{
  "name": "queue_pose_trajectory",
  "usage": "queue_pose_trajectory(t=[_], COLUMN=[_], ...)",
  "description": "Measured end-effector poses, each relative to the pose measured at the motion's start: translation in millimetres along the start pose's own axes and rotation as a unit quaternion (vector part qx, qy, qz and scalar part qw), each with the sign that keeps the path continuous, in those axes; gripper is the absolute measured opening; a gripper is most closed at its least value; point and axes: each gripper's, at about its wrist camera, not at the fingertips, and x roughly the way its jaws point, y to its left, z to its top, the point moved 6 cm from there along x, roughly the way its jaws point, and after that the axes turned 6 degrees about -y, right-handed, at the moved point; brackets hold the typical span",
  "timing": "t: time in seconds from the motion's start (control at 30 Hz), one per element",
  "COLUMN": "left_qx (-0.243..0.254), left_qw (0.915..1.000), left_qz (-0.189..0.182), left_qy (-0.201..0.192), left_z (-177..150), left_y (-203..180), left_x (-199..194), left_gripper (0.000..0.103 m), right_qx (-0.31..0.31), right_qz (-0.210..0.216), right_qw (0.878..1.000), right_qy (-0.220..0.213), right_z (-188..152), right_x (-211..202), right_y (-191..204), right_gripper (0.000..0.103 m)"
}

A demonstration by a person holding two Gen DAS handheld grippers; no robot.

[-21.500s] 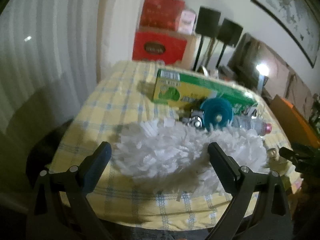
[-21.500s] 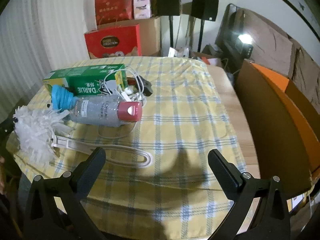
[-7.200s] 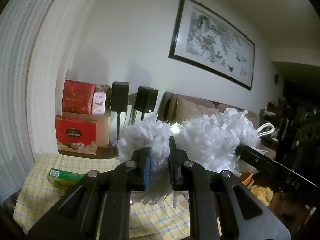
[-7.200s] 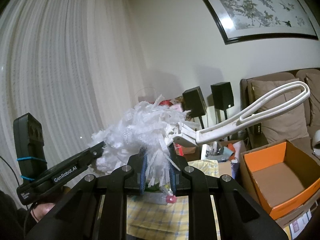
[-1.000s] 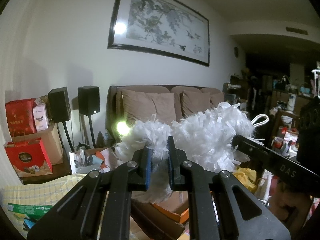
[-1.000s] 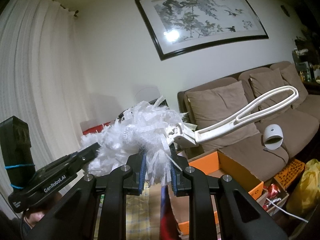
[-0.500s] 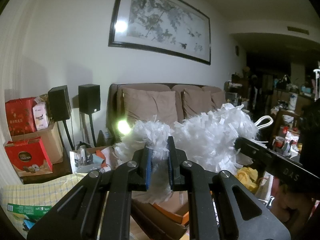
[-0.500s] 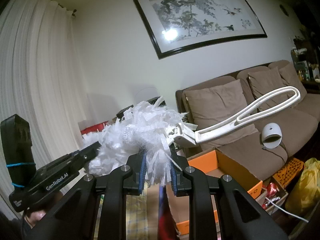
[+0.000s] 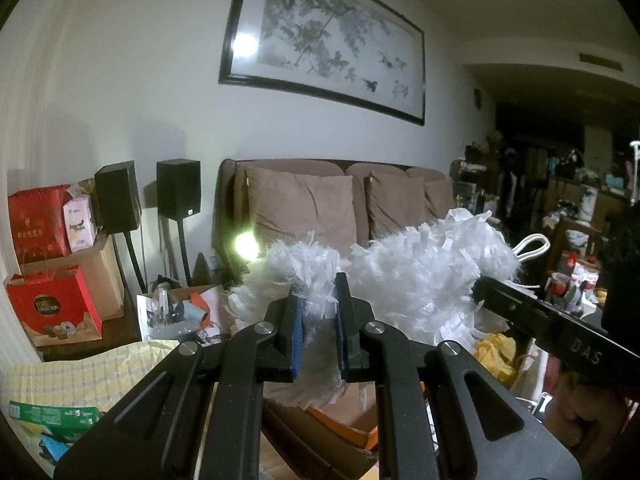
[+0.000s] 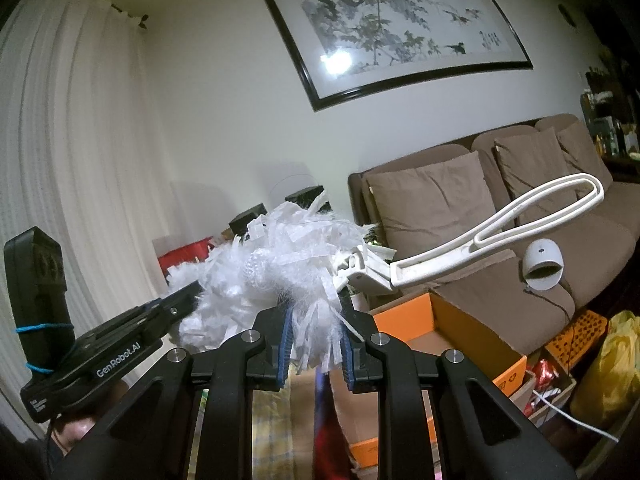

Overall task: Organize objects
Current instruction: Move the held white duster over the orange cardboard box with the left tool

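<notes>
Living room, brown sofa [image 10: 460, 200] behind: both your jaws pinch the fluffy white plastic-handled duster [image 10: 280, 276], its looped handle toward your right, above the open orange cardboard box [image 10: 432, 320].

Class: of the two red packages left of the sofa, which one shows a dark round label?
The lower red gift bag, by the table; the upper red box shows none.

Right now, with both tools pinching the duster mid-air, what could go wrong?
1. Both the left tool and the right tool grip only the loose white strips of the duster, not its handle. The strips could tear or slip out.
2. The handle sticks out unsupported to the right, so it may swing or snag if the duster is lowered into the orange box.
3. If the hands drift apart, the fluffy head could be stretched.
</notes>
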Motion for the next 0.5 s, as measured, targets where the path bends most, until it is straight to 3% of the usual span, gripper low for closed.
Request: queue_pose_trajectory(t=[0.5], left_qx=[-0.007], left_qw=[0.9999], left_qz=[0.008], left_qy=[0.011], left_z=[-6], left_y=[9], left_x=[16], left_gripper=[0.012], right_qx=[0.000], right_qz=[-0.010], right_qw=[1.000], right_qy=[0.015], right_z=[-3], right_x=[19], right_y=[-4], right_gripper=[0.019])
